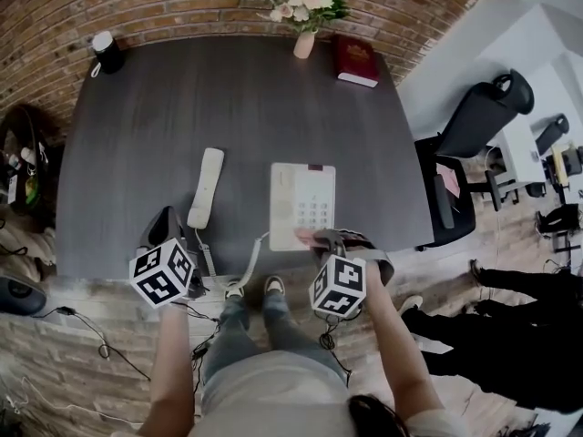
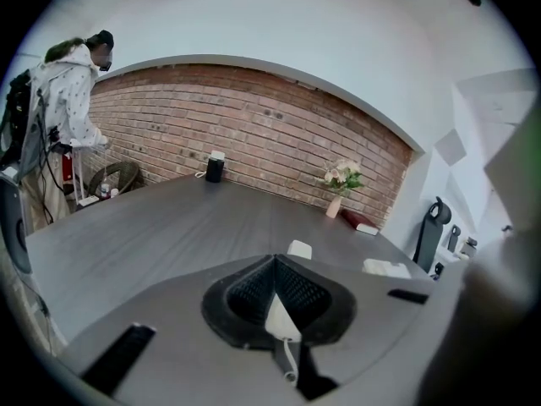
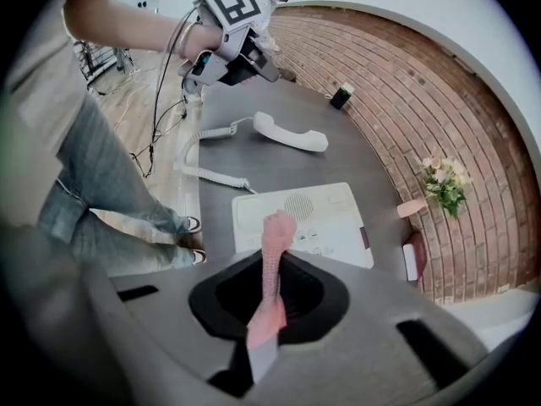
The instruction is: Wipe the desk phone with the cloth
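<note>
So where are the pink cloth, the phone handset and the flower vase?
pink cloth (image 3: 271,269): right gripper view, the middle of the visible strip.
phone handset (image 1: 206,188): head view, the middle of its grip, lying on the desk.
flower vase (image 1: 304,45): head view, the vase's body under the blooms.

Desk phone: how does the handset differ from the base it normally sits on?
The handset is a long, narrow rounded bar; the base is a wide rectangle with a keypad. The handset lies off its cradle, to the left of the base. The pink cloth, pinched in the right gripper, rests on the base; no cloth is on the handset. Both are off-white, lie flat on the dark desk, and are joined by a coiled cord.
</note>
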A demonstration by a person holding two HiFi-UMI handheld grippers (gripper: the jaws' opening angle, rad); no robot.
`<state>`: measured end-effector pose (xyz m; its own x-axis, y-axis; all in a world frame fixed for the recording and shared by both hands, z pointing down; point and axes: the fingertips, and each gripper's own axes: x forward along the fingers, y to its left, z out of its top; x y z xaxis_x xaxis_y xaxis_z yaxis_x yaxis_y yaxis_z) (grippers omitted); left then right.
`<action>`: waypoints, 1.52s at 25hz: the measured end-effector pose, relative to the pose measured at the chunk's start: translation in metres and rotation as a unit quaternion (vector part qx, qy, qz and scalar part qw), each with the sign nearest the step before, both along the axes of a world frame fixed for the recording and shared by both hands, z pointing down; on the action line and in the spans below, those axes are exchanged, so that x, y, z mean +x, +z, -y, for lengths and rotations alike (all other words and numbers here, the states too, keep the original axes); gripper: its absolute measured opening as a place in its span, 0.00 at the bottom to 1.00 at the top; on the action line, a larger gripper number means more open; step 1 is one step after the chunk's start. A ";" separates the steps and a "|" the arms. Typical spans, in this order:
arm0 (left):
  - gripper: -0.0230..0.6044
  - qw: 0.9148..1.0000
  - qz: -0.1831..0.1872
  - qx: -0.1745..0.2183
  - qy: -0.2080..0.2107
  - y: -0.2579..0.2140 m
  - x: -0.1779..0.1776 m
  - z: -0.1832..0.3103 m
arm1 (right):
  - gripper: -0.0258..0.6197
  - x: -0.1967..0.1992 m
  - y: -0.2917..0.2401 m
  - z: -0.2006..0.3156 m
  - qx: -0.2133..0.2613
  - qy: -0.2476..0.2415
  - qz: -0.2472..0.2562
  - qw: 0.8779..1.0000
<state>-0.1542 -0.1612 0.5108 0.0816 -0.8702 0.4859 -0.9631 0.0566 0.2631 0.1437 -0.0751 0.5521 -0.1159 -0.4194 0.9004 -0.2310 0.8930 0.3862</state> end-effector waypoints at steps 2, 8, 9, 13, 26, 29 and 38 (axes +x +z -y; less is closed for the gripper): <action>0.04 1.000 0.002 0.002 -0.004 -0.004 0.003 0.001 | 0.08 0.006 -0.004 0.008 0.006 -0.001 0.000 1.000; 0.04 1.000 0.006 0.006 -0.019 -0.013 0.006 0.005 | 0.08 0.021 -0.013 0.038 0.025 -0.011 -0.006 1.000; 0.04 1.000 0.007 0.006 -0.022 -0.014 0.006 0.007 | 0.08 0.023 -0.014 0.044 0.027 -0.012 -0.007 1.000; 0.04 1.000 0.008 0.008 -0.029 -0.017 0.010 0.012 | 0.08 0.030 -0.016 0.062 0.032 -0.019 -0.011 0.999; 0.04 0.999 0.015 0.007 -0.046 -0.020 0.021 0.035 | 0.08 0.041 -0.021 0.120 0.045 -0.042 -0.010 0.998; 0.04 0.998 0.017 0.006 -0.053 -0.020 0.020 0.039 | 0.08 0.040 -0.020 0.130 0.046 -0.050 -0.010 0.998; 0.04 0.998 0.021 -0.001 -0.062 -0.015 0.018 0.043 | 0.08 0.035 -0.014 0.153 0.049 -0.066 -0.017 0.996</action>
